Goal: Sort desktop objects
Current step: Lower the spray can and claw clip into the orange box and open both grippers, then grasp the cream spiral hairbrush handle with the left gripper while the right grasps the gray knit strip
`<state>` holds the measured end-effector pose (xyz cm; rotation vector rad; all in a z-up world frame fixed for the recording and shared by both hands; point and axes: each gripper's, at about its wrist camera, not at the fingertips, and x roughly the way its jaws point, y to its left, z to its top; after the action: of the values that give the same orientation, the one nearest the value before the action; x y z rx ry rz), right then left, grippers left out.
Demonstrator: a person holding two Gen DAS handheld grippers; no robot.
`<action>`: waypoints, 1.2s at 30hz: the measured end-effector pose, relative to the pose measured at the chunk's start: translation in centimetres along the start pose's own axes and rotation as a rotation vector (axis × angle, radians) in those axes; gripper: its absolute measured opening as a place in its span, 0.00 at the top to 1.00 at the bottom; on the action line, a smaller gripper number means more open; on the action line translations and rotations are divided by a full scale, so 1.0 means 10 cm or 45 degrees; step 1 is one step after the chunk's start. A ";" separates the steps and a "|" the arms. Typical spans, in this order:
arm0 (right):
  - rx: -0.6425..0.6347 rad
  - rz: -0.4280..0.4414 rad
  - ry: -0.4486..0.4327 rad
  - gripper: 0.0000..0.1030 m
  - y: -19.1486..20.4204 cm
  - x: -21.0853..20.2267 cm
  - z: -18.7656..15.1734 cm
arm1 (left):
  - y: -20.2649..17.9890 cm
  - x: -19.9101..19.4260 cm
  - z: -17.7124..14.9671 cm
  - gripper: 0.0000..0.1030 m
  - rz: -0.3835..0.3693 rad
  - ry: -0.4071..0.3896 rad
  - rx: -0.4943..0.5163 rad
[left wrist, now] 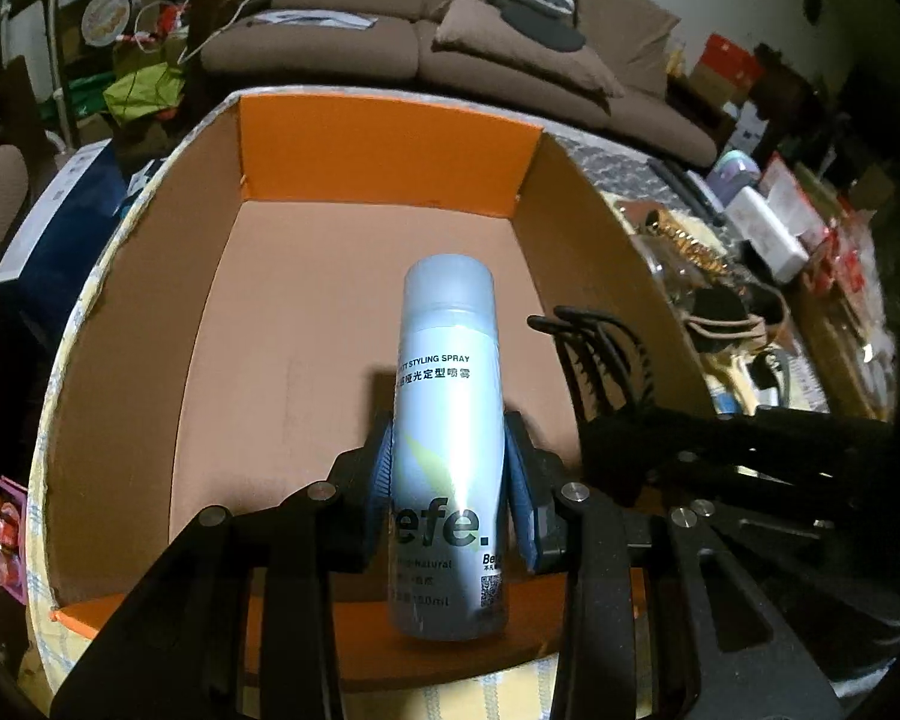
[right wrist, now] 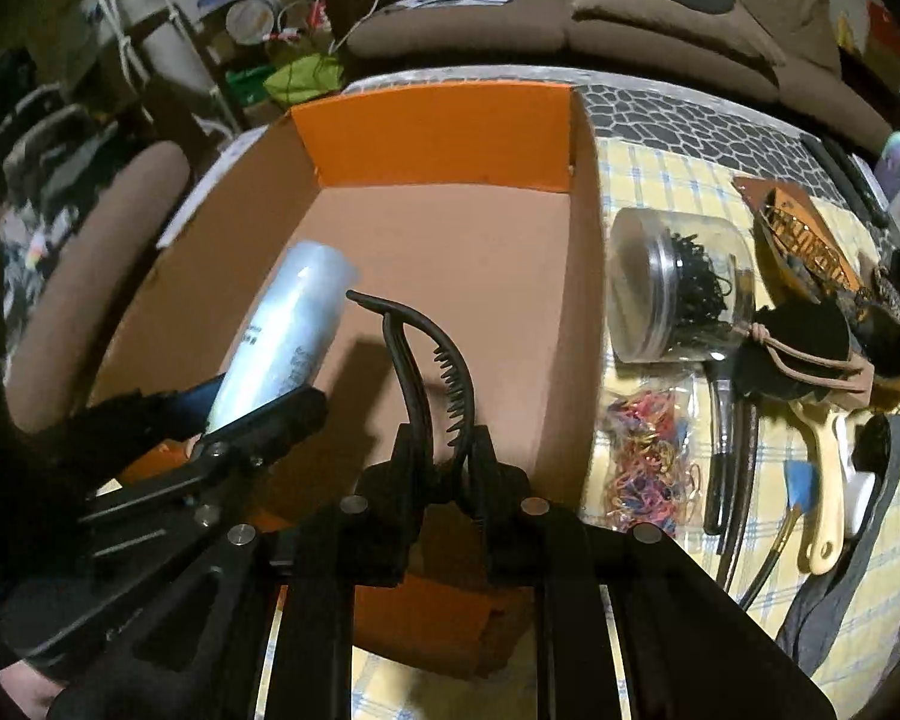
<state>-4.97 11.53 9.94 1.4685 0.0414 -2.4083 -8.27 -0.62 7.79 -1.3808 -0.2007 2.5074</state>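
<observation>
The cardboard box (right wrist: 450, 276) looks bare inside, so sorting has barely begun. The left gripper (left wrist: 450, 498) clamps the spray can (left wrist: 447, 420) above it; the right gripper (right wrist: 444, 480) pinches a black hair claw (right wrist: 426, 372). Hair ties, brushes and a jar (right wrist: 672, 282) wait at three o'clock.

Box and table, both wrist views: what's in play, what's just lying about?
In play:
- styling spray, left gripper shut on it
- hair claw, right gripper shut on it
- cardboard box

Lying about:
- jar of black hair ties
- bag of coloured elastics
- sofa
</observation>
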 end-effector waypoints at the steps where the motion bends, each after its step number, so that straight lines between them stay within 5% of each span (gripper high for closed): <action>1: -0.009 -0.002 0.005 0.84 -0.01 0.02 0.00 | 0.01 0.02 -0.01 0.69 0.001 0.008 -0.007; 8: -0.119 -0.068 0.012 0.83 0.09 0.02 -0.06 | 0.00 0.10 -0.06 0.69 0.012 0.042 -0.008; 12: -0.113 -0.045 -0.028 0.66 0.02 -0.12 -0.07 | -0.02 0.11 -0.08 0.69 0.026 0.047 -0.001; 16: -0.070 -0.007 -0.089 0.63 -0.12 -0.30 -0.06 | -0.09 0.09 -0.09 0.66 -0.001 0.036 0.015; 20: 0.003 -0.014 -0.168 0.58 -0.35 -0.51 -0.02 | -0.14 0.06 -0.10 0.49 0.005 0.021 0.030; 30: 0.216 -0.126 -0.213 0.49 -1.27 -0.67 -0.13 | -0.31 -0.12 -0.13 0.36 -0.064 -0.070 0.068; 36: 0.310 -0.226 -0.203 0.42 -1.81 -0.69 -0.31 | -0.82 -0.36 -0.26 0.16 -0.108 -0.170 0.221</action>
<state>-4.54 31.00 11.94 1.4178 -0.1713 -2.7491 -2.82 6.09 11.34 -1.1165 -0.0637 2.4824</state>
